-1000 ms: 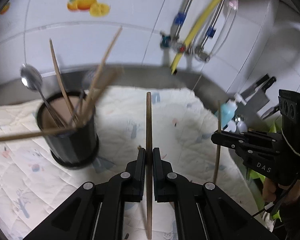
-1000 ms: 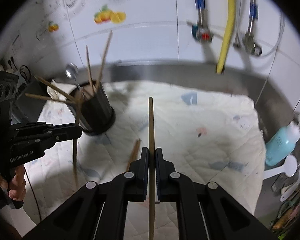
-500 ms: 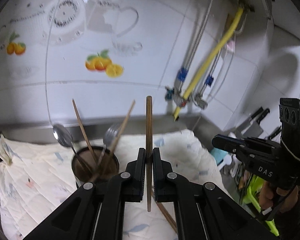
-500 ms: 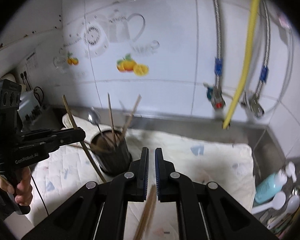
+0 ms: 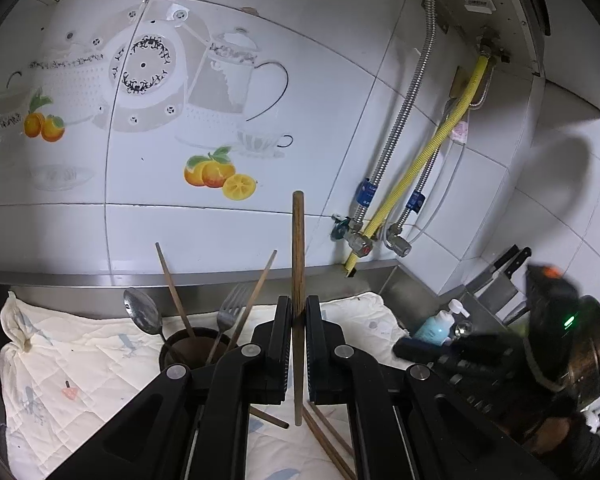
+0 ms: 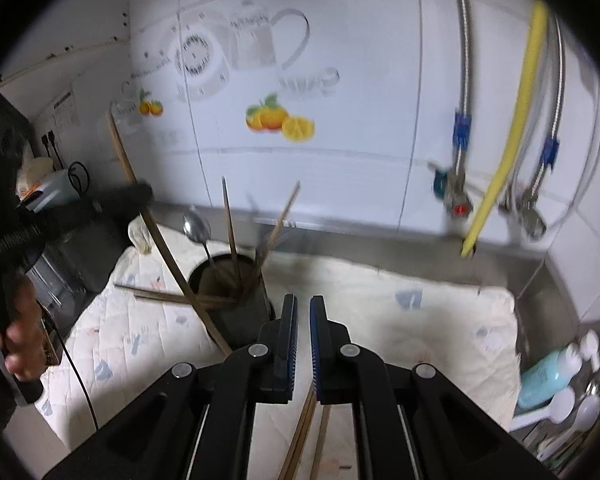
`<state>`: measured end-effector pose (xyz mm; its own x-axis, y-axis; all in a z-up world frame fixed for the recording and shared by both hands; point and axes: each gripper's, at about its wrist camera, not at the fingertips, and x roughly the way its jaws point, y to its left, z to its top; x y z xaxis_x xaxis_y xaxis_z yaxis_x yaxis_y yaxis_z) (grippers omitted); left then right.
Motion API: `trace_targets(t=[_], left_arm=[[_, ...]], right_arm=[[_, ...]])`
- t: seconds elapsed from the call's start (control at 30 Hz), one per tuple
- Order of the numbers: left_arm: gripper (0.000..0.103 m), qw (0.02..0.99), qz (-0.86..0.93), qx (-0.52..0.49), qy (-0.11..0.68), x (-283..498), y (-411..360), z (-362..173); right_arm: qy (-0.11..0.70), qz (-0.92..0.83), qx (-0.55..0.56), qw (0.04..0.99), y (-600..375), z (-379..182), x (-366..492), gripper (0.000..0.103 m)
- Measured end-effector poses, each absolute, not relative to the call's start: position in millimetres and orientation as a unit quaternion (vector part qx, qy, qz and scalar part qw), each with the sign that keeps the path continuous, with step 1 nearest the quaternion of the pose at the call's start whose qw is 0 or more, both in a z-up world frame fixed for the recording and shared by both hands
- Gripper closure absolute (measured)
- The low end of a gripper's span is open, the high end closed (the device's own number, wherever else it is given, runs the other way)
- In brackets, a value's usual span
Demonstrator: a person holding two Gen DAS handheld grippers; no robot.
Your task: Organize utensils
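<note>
In the left wrist view my left gripper (image 5: 298,300) is shut on a brown wooden chopstick (image 5: 298,240) that stands upright between its pads. Below and to the left is the dark utensil holder (image 5: 194,346) with a spoon (image 5: 142,316), a fork (image 5: 230,308) and chopsticks in it. My right gripper (image 5: 400,350) shows blurred at the right. In the right wrist view the right gripper (image 6: 303,300) is shut with nothing between its pads. Loose chopsticks (image 6: 300,440) lie on the cloth beneath it. The left gripper (image 6: 142,194) holds its chopstick (image 6: 172,264) slanted beside the holder (image 6: 240,308).
A quilted white cloth (image 6: 400,320) covers the steel counter. A yellow hose (image 6: 512,120), steel hoses and valves run down the tiled wall. A blue bottle (image 6: 548,376) and white spoons stand at the right edge, with knives (image 5: 500,276) behind. A hand (image 6: 20,340) holds the left gripper.
Both grippers have risen and tipped up toward the wall. The chopstick in the right gripper has dropped out of its jaws. The left gripper has kept its chopstick.
</note>
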<state>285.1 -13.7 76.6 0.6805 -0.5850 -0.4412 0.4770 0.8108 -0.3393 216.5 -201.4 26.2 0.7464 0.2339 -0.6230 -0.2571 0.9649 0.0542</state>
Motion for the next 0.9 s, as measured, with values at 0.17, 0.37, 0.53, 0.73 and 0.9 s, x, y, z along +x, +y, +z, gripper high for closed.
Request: trace_targets(t=[0.17, 0.37, 0.53, 0.73, 0.9], left_arm=[[0.097, 0.909, -0.299, -0.098, 0.274, 280.0, -17.5, 73.9], [0.097, 0.904, -0.310, -0.096, 0.278, 272.8, -25.2, 70.8], [0.097, 0.902, -0.313, -0.094, 0.283, 268.2, -29.9, 67.3], [0.097, 0.900, -0.310, -0.090, 0.291, 266.5, -30.4, 60.2], [0.097, 0.901, -0.306, -0.089, 0.295, 267.4, -27.3, 56.5]], right_arm=[[0.383, 0.136, 0.004, 0.914, -210.2, -9.1, 214.2, 0.094], [0.425, 0.131, 0.010, 0.896, -217.9, -43.1, 206.9, 0.094], [0.463, 0.139, 0.010, 0.875, -213.6, -74.1, 208.3, 0.094], [0.502, 0.139, 0.017, 0.853, -205.5, -115.7, 217.1, 0.094], [0.518, 0.134, 0.025, 0.844, -207.5, -135.6, 228.1, 0.094]])
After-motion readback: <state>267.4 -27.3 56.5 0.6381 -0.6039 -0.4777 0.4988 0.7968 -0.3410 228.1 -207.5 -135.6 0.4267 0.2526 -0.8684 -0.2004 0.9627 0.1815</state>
